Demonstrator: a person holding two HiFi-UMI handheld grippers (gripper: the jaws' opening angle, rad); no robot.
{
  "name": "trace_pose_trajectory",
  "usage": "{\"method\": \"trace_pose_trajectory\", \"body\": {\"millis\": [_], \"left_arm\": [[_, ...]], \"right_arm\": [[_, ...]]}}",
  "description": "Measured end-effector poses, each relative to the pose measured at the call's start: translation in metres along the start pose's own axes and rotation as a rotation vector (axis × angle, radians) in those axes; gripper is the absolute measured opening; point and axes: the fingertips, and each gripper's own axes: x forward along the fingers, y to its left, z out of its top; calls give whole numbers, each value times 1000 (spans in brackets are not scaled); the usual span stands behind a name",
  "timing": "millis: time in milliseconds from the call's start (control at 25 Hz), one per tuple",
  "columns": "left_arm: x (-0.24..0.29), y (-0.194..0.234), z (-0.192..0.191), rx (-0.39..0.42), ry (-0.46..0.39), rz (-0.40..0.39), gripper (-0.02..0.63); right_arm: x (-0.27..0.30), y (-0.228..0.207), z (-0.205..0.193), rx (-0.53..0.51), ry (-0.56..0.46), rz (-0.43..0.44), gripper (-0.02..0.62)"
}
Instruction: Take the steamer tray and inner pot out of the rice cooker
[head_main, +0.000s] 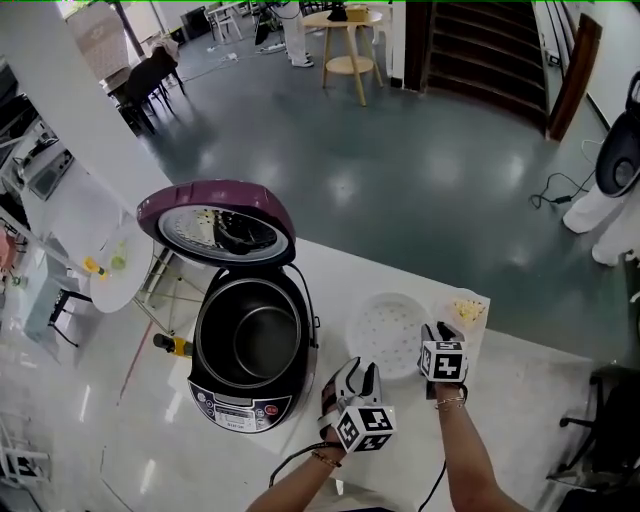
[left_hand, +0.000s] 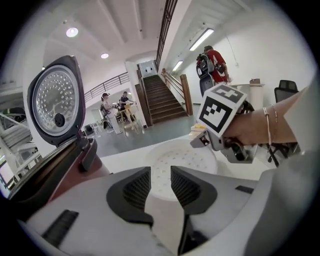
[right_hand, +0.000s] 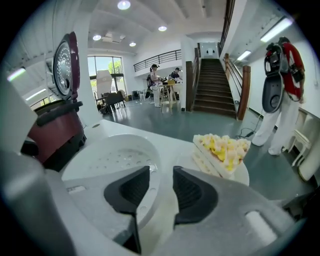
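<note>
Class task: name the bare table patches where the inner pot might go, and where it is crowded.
Bare table lies right of the plate and steamer tray. Crowded: the gap between rice cooker and tray, filled by the left gripper.

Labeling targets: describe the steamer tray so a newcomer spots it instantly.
On the white table, look right of the open rice cooker. The steamer tray is the round white dish there; unlike the neighbouring plate of cake, it is empty and perforated.
</note>
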Motion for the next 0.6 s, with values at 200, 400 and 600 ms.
{"method": "trace_pose_trajectory", "body": {"millis": [200, 400, 600], "left_arm": [[-39, 5, 30, -25, -117, -27, 124], [-95, 25, 74, -152, -277, -87, 124], [-144, 79, 109, -152, -414, -95, 124]], "right_arm": [[-44, -2, 1, 96, -80, 9, 163], [-104, 34, 23, 92, -186, 78, 163], [-141, 97, 61, 0, -290, 140, 179]]}}
